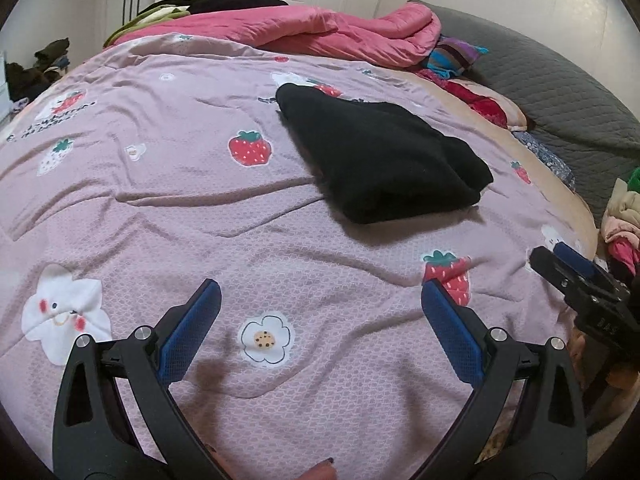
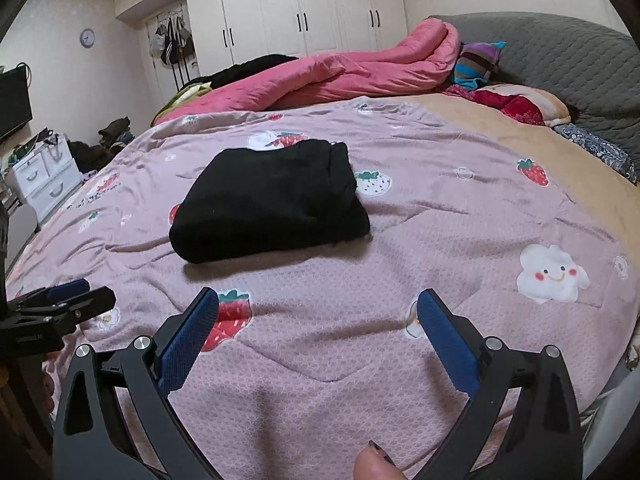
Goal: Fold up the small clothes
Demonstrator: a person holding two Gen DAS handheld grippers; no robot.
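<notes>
On the pink quilted bedspread with strawberry prints (image 1: 168, 208), a black knit garment (image 1: 380, 160) lies folded into a compact bundle, well ahead of both tools. The left gripper (image 1: 320, 320) and right gripper (image 2: 318, 328) hover spread wide, holding nothing. Judging it finished, press loose edges flat before leaving.

Left gripper (image 1: 320, 296), right gripper (image 2: 318, 304): black frames, blue pads, silver screws.

Your folded garment (image 2: 268, 204) lies on the bedspread (image 2: 440, 232), ahead of both tongs; the rolled quilt (image 2: 340, 76) sits behind it, pillows (image 2: 520, 104) to its right.
</notes>
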